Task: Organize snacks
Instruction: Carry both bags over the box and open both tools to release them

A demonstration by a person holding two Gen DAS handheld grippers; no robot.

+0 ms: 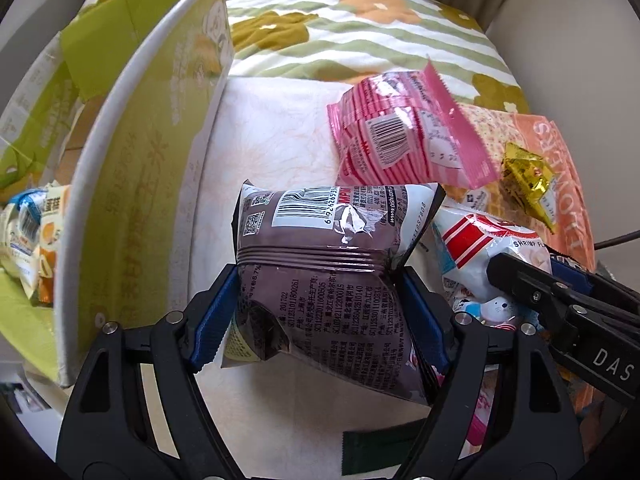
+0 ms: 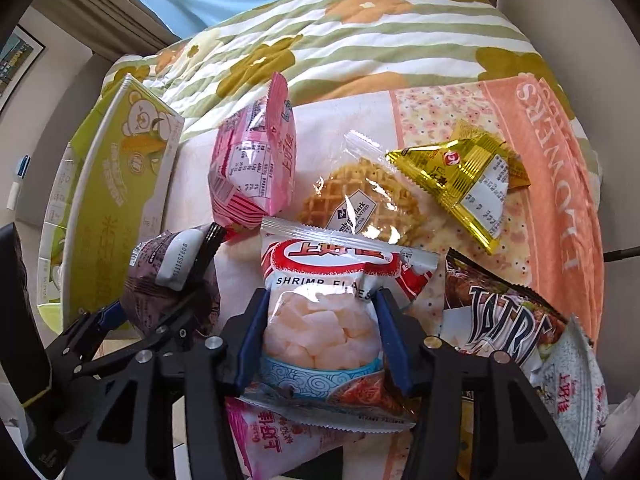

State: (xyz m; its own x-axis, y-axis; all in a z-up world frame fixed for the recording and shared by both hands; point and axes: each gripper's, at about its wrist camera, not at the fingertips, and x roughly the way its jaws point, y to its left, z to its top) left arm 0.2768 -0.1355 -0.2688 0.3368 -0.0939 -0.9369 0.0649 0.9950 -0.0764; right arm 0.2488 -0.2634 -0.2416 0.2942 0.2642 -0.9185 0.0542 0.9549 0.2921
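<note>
Brown snack bag (image 1: 324, 280) pinched between left fingers (image 1: 218, 312), shrimp-flake bag (image 2: 320, 320) between right fingers (image 2: 252, 336).

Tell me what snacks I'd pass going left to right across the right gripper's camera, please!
Green cardboard box → brown foil snack bag in the left gripper → white shrimp-flavour chip bag in the right gripper → gold triangular foil packet → dark printed chip bag.

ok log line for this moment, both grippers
left hand-held gripper: shut on brown snack bag | right hand-held gripper: shut on shrimp snack bag | green box: open, left
</note>
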